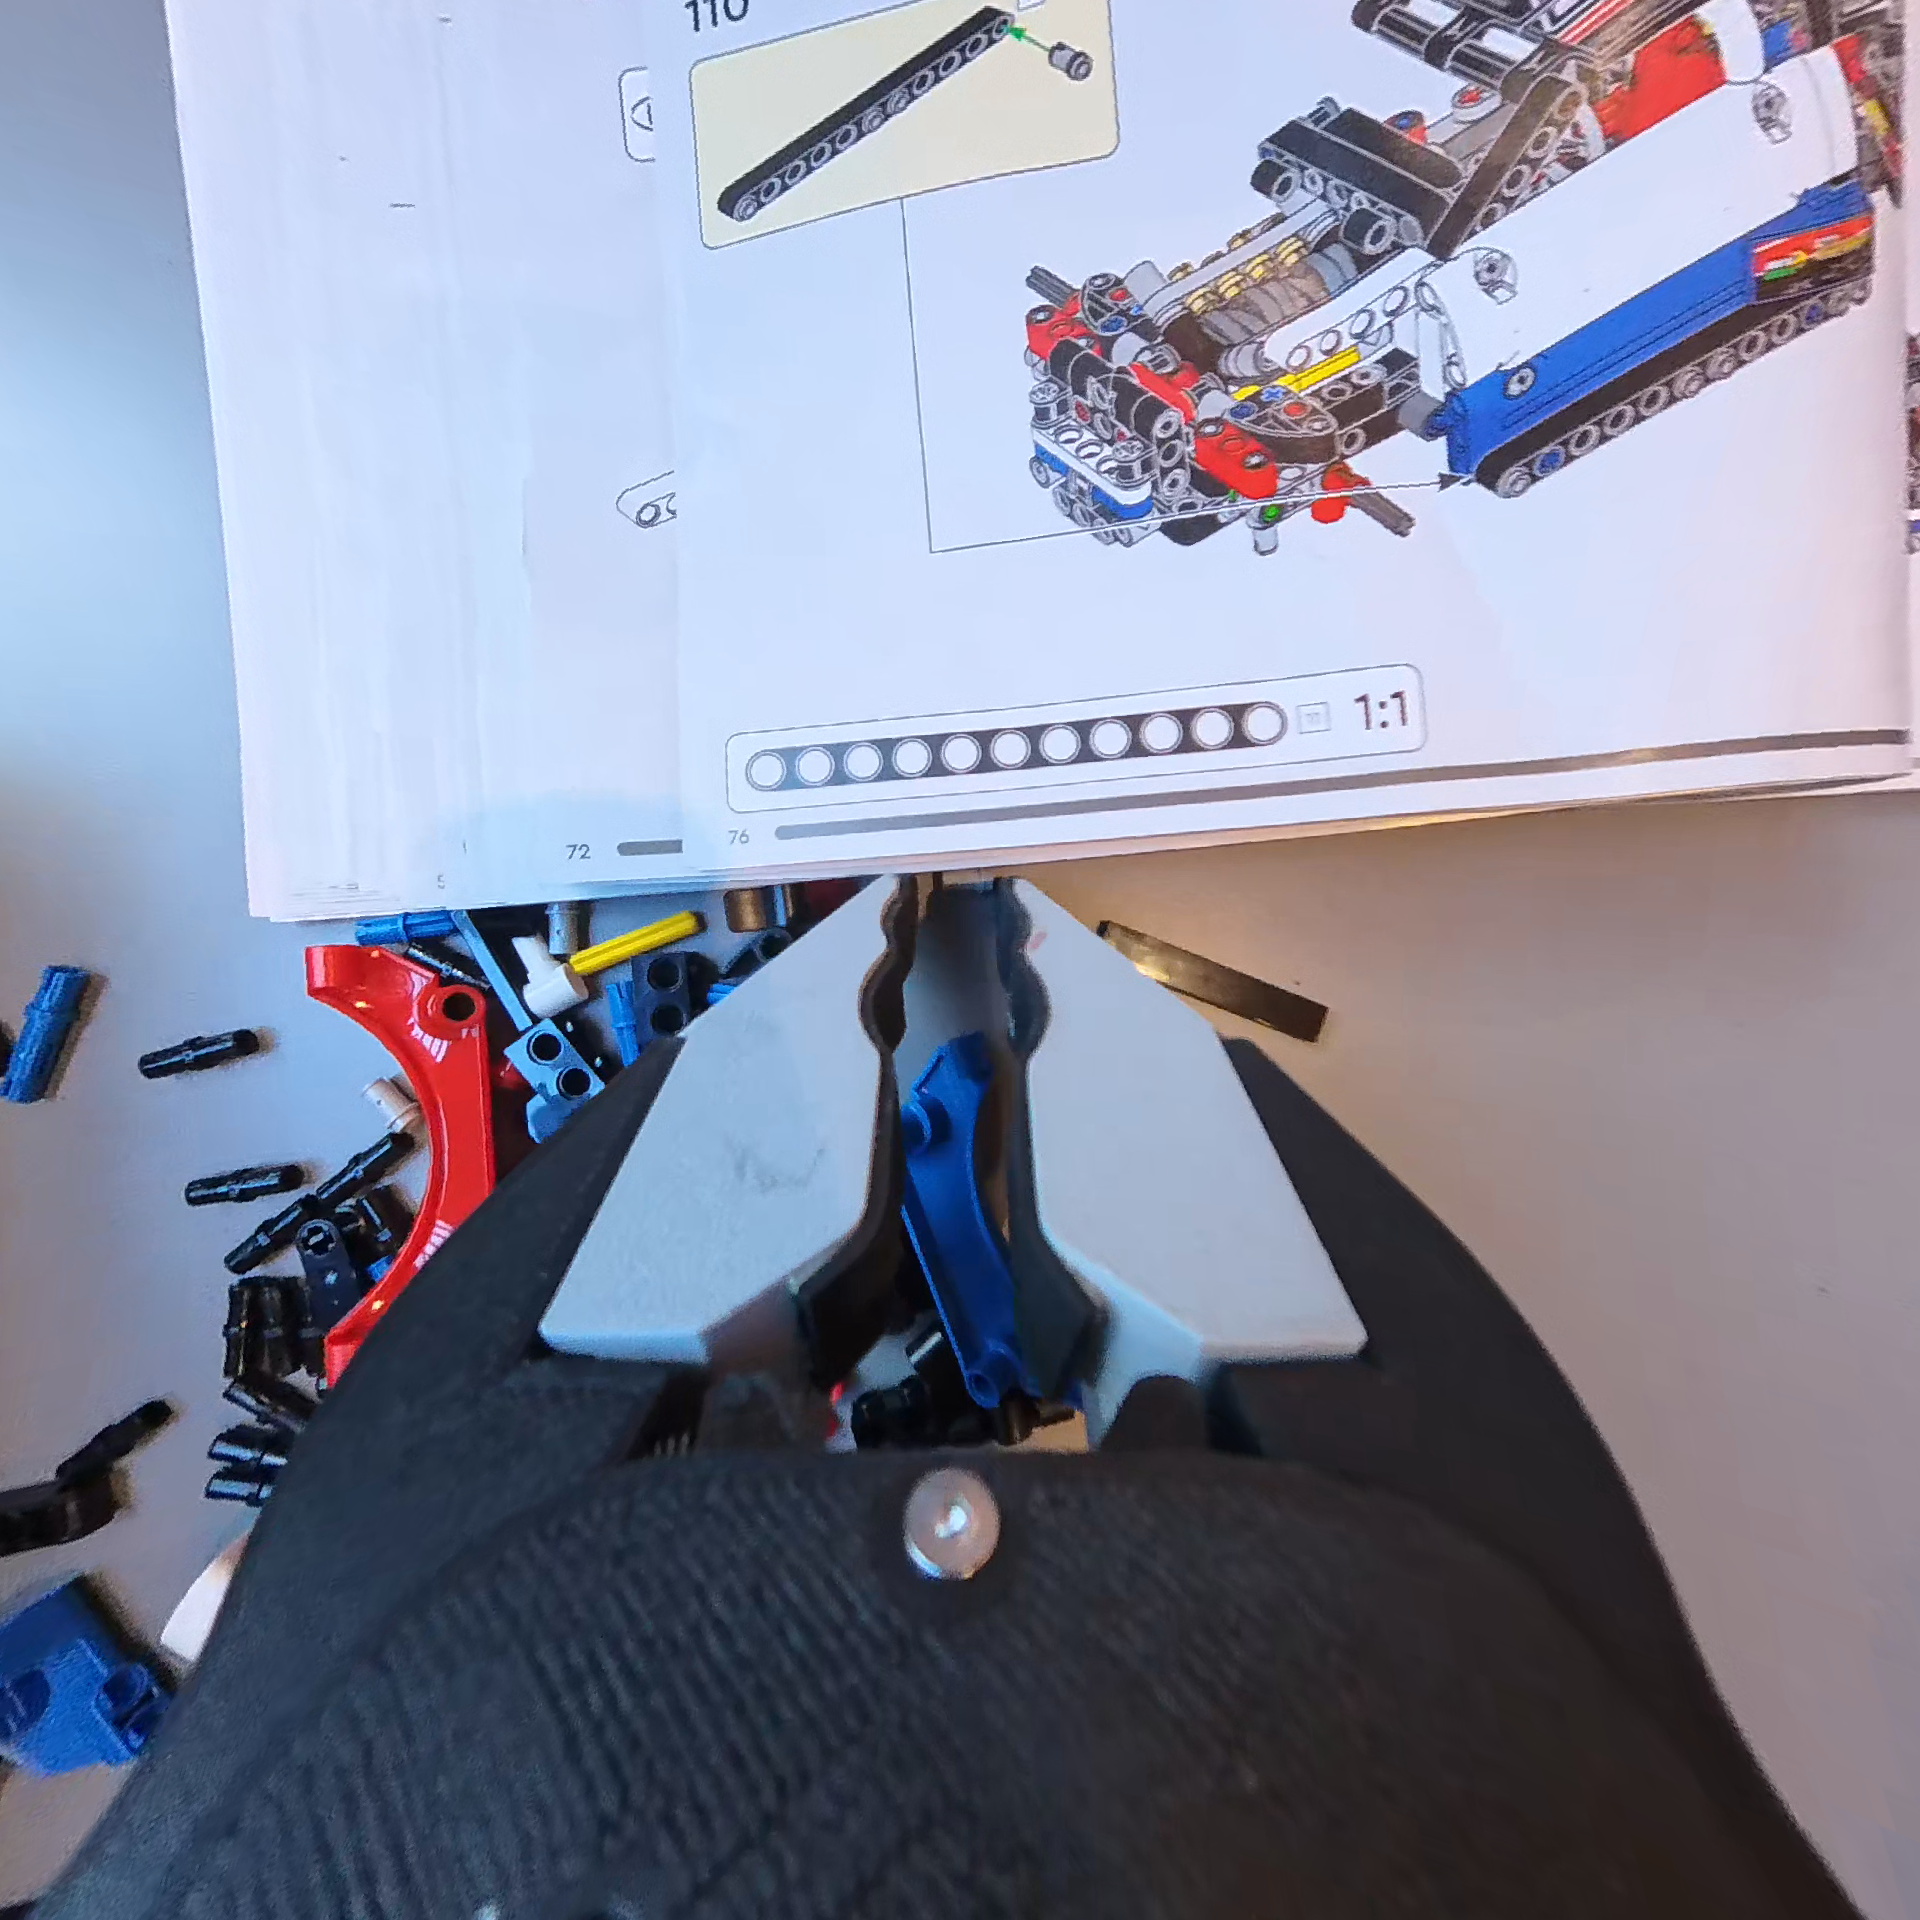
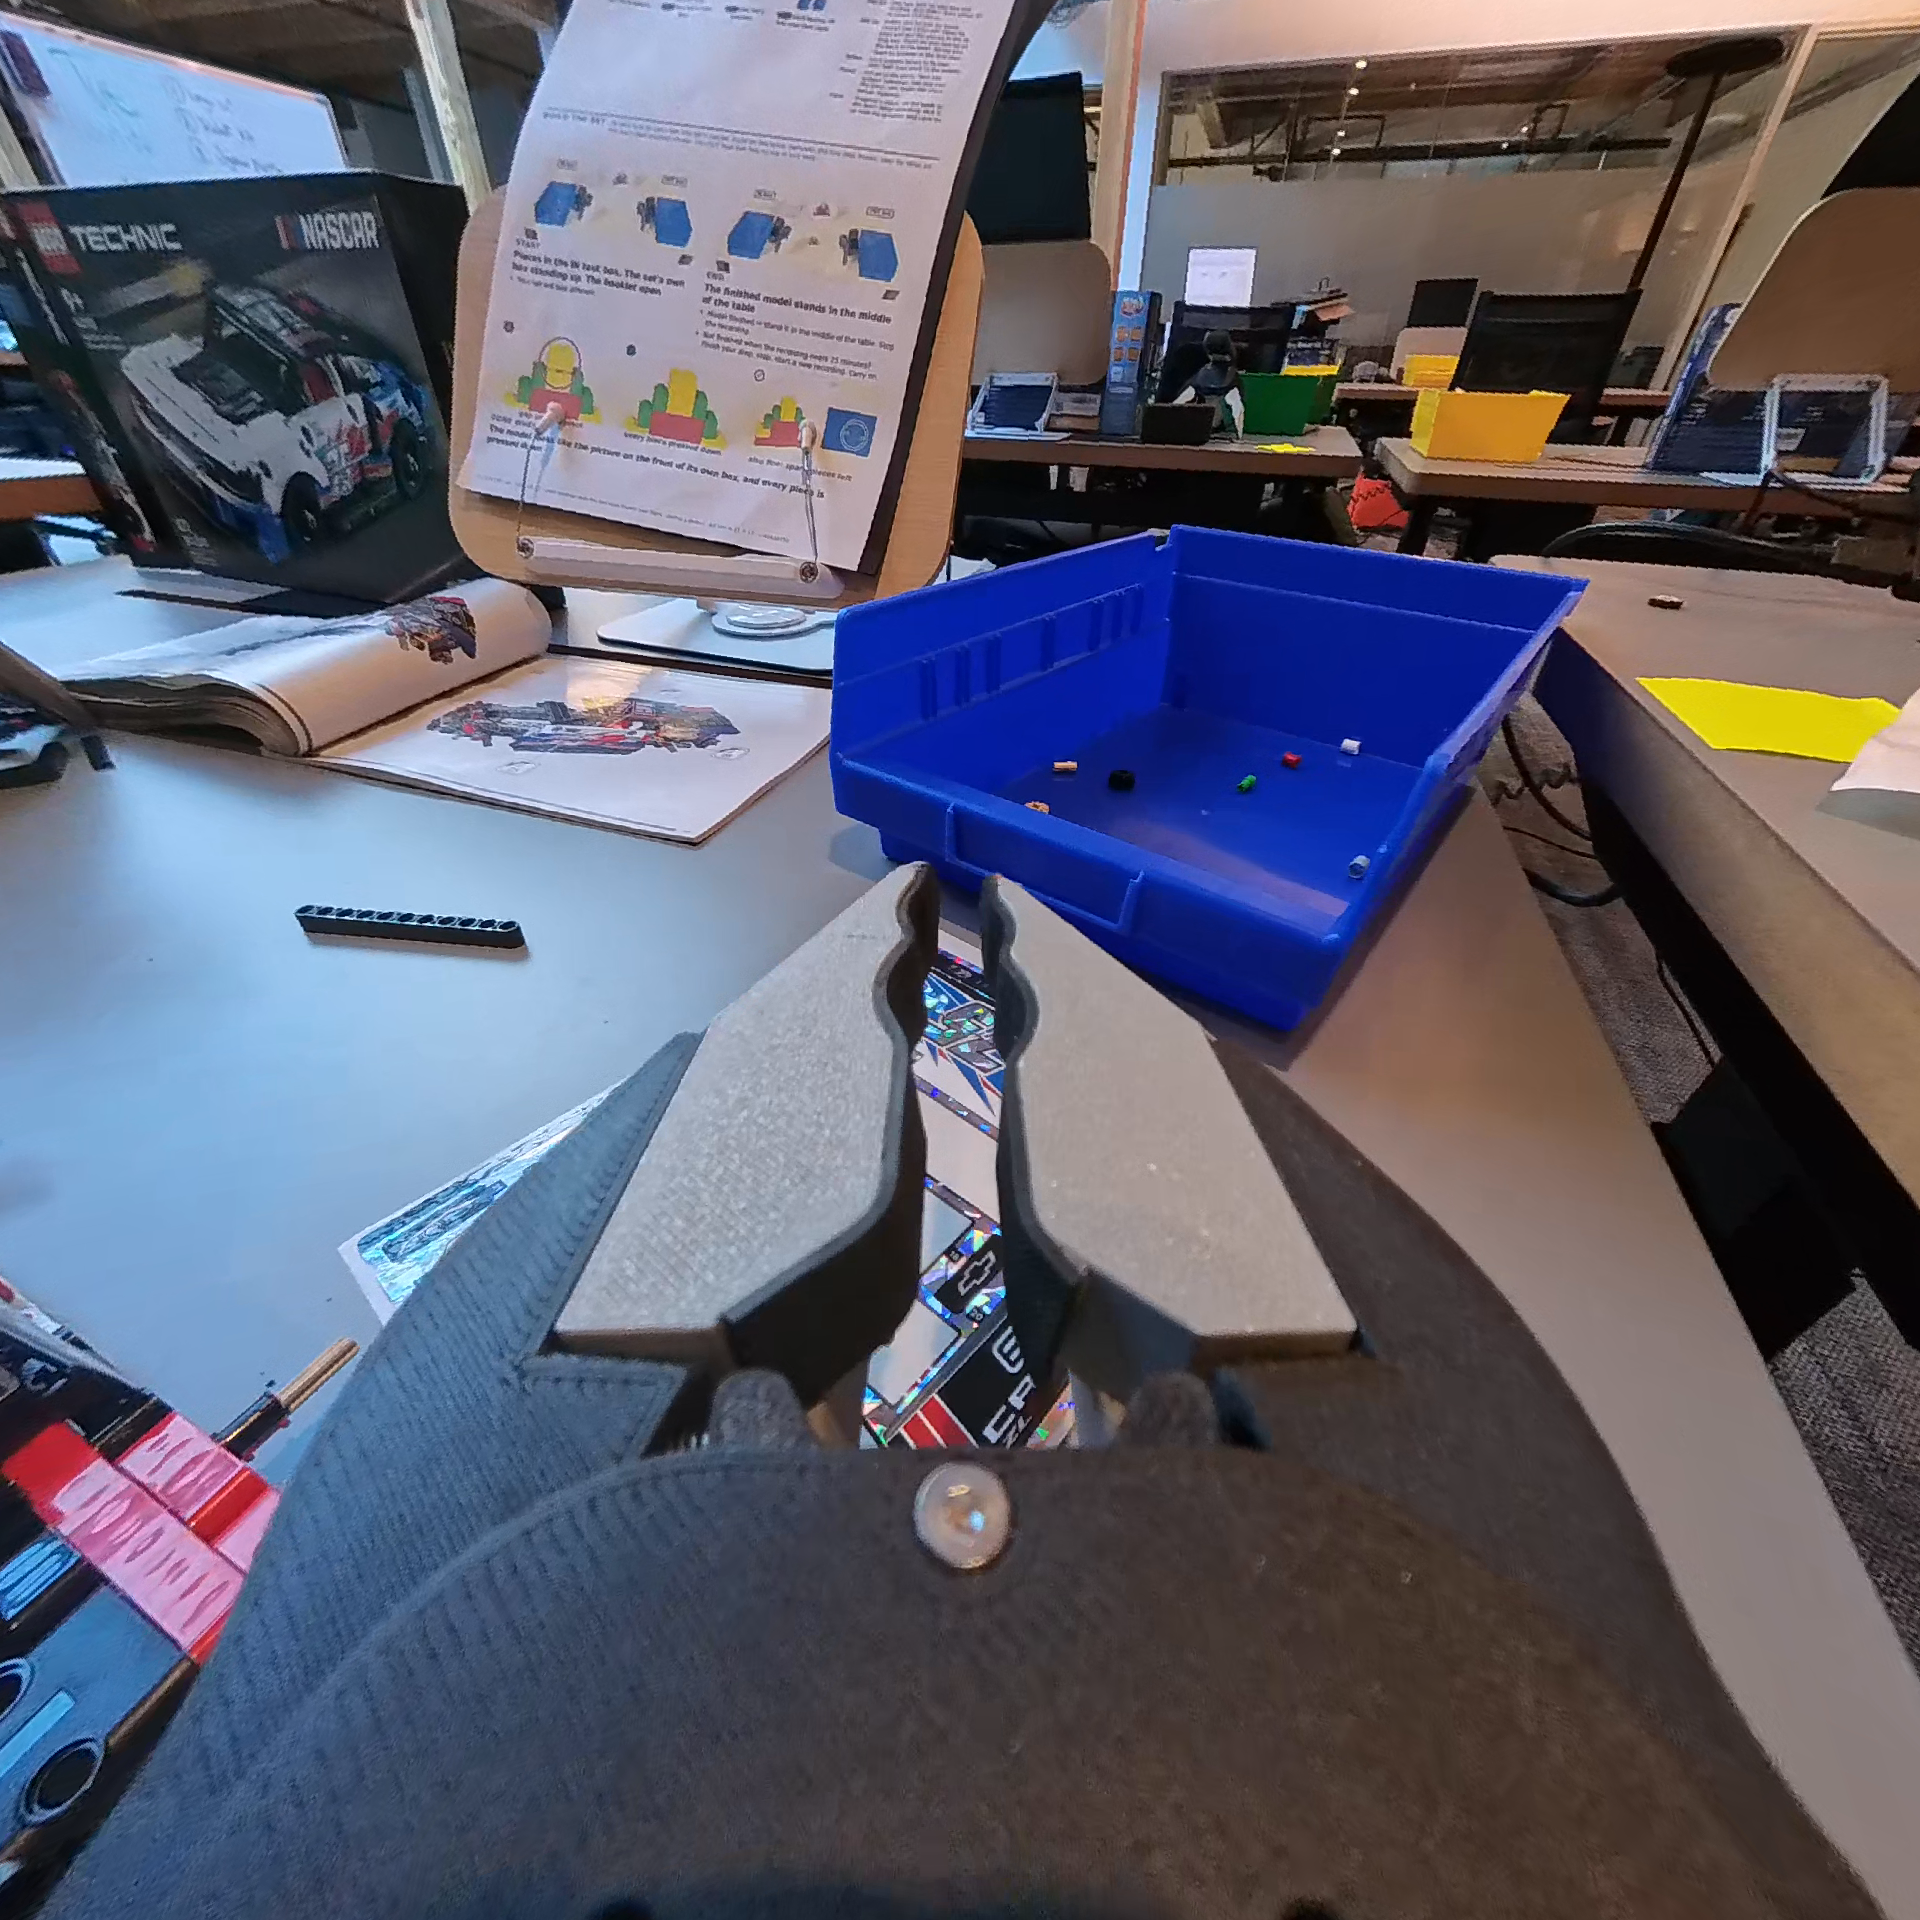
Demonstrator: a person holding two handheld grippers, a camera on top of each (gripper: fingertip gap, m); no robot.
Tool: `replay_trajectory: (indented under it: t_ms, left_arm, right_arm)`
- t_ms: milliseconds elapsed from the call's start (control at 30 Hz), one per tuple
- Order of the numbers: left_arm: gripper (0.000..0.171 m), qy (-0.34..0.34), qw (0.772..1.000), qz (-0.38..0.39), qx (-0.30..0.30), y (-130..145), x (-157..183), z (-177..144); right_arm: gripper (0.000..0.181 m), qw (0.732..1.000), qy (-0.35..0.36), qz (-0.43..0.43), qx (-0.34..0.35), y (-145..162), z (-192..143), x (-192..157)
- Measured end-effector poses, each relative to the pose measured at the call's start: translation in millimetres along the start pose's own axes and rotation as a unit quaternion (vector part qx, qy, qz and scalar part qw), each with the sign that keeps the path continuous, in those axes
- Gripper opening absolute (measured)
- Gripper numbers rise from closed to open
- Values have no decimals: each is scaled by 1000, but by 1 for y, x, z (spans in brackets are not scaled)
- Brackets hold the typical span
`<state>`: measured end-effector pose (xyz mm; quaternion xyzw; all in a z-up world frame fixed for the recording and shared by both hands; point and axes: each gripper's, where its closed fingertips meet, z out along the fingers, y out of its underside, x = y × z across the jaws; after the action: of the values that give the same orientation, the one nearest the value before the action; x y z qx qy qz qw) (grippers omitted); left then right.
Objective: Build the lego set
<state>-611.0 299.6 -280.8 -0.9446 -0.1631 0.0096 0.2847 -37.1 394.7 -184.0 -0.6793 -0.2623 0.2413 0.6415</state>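
My left gripper [image 1: 951,888] points down at the table, shut on a blue curved Lego piece [image 1: 956,1195] that fills the gap between its jaws. The open instruction booklet [image 1: 1039,623] lies just past the fingertips. A long black beam [image 1: 1210,982] lies right of the tips; it also shows in the right wrist view [image 2: 410,925]. My right gripper [image 2: 958,883] hovers over a shiny sticker sheet [image 2: 961,1039], its jaws a narrow gap apart with nothing between them. The partly built model [image 2: 104,1538] shows at the lower left.
A pile of loose pieces lies left of my left gripper: a red arch [image 1: 447,1091], black pins [image 1: 270,1247], blue parts. A blue bin [image 2: 1143,665] with a few small pieces stands ahead of my right gripper. The set's box [image 2: 239,374] and a paper stand [image 2: 717,312] are behind. Spacing between my two grippers at the tips: around 60 cm. Between my right fingertips and the partly built model [image 2: 104,1538] there is roughly 15 cm.
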Motion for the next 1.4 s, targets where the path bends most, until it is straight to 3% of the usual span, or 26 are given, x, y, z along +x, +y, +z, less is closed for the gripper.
replay_trajectory:
  t_ms: [633, 800, 900, 1000, 1067, 1167, 1400]
  left_arm:
    - [6, 13, 999, 30, -20, 8, 6, -11]
    - [6, 61, 995, 73, -11, 9, 38, -34]
    - [6, 190, 969, 158, -3, 22, 111, -60]
    - [6, 308, 907, 288, -5, 58, 190, -82]
    - [6, 329, 868, 371, -23, 88, 221, -81]
    - [5, 298, 840, 450, -57, 118, 235, -60]
    - [13, 263, 834, 483, -49, 120, 232, -53]
  right_arm:
    - [5, 1000, -6, 13, 3, -1, -1, 1]
    - [5, 1000, -6, 13, 3, -1, -1, 1]
    - [5, 1000, -6, 13, 3, -1, -1, 1]
    - [5, 1000, -6, 12, 2, 0, -1, 1]
    - [5, 1000, -6, 12, 3, -1, -1, 1]
    - [5, 1000, -5, 12, 5, -1, -1, 1]
    - [5, 1000, -8, 19, 10, -2, -2, 1]
